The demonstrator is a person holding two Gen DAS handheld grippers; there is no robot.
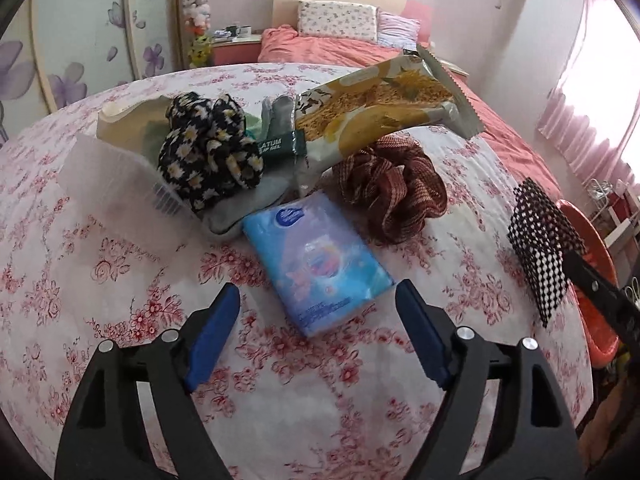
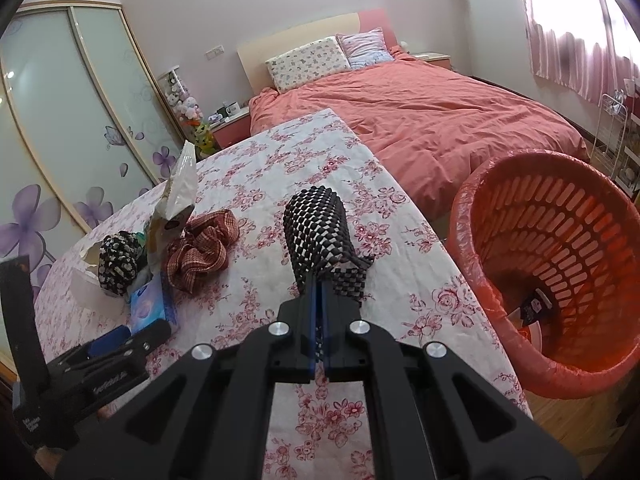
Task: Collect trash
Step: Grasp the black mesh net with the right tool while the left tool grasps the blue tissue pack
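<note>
My right gripper [image 2: 319, 292] is shut on a black-and-white woven mesh piece [image 2: 318, 236] and holds it above the table's right side, near the orange bin [image 2: 560, 264]. The mesh piece also shows in the left wrist view [image 1: 540, 240]. My left gripper [image 1: 318, 312] is open and empty, its jaws either side of the near end of a blue tissue pack [image 1: 316, 260]. Behind it lie a yellow snack wrapper [image 1: 384, 116], a daisy-print scrunchie [image 1: 208, 152], a red plaid scrunchie [image 1: 392, 188] and a green lip gel tube [image 1: 280, 146].
The table wears a floral cloth [image 1: 120, 280]. A clear plastic comb [image 1: 120, 176] and a grey sock [image 1: 244, 208] lie at the left. The bin holds some trash [image 2: 534, 308]. A bed with a red cover [image 2: 440, 112] stands behind the table.
</note>
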